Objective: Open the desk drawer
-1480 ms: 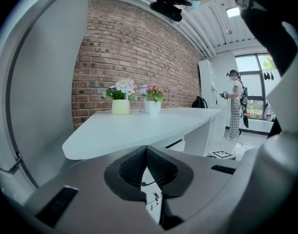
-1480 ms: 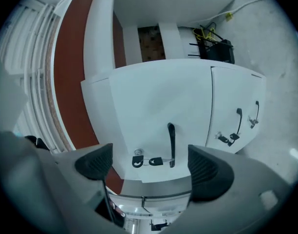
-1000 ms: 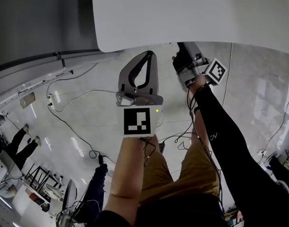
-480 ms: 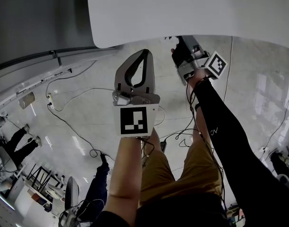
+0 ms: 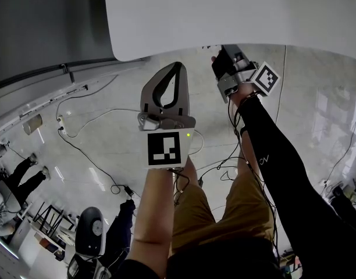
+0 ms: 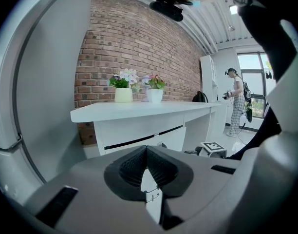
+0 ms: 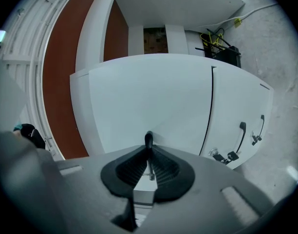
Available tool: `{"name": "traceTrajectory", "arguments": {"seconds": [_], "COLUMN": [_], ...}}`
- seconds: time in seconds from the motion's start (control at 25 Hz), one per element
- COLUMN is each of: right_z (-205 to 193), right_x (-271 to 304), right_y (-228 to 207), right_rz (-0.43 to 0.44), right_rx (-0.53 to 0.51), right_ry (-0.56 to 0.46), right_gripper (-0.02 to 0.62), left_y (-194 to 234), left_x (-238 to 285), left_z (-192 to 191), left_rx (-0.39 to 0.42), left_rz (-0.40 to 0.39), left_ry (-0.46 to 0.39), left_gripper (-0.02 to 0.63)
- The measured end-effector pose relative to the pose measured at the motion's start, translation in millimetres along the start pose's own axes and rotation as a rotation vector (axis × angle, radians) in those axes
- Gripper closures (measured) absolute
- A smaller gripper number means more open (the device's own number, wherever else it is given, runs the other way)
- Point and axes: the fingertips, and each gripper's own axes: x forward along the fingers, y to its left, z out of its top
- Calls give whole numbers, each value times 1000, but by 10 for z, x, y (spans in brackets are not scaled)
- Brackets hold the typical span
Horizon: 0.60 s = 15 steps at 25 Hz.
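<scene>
The white desk (image 5: 236,16) fills the top of the head view. My right gripper (image 5: 223,58) reaches under its front edge. In the right gripper view the white drawer front (image 7: 154,96) stands close ahead, and its slim black handle (image 7: 148,139) sits between the pads. The right gripper (image 7: 148,149) has just been closing and is now shut on that handle. My left gripper (image 5: 177,68) hangs in the air left of it, away from the desk. The left gripper (image 6: 146,149) is shut with nothing between its pads.
Right of the drawer is a second white front with a black handle (image 7: 242,133) and keys (image 7: 222,156). Cables (image 5: 85,150) trail over the pale floor. The left gripper view shows another white desk (image 6: 139,113) with flower pots (image 6: 123,94) against a brick wall, and a person (image 6: 235,99) standing far right.
The left gripper has drifted slightly up and left in the head view. The right gripper has stayed at the desk's front edge.
</scene>
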Motion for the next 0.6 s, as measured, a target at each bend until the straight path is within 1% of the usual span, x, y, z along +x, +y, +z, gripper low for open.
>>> {"name": "traceTrajectory", "arguments": {"seconds": [0.24,0.44,0.6], "right_z": [32,76,107], "right_x": [-4,-51,-72], "right_y": [13,44,55], "right_rz": [-2,3,18], "right_rx": [-6,32,-12], "right_ry": [-33,-99,-105], "right_gripper": [568,565,568], "left_y": [-7,-99,-151], "left_x": [2,14,36], "left_z": [15,63,112], "left_rx": [-15,-9,-14], "left_rz": [11,10,10], "left_ry": [0,-6,-13], "left_gripper": [600,600,600]}}
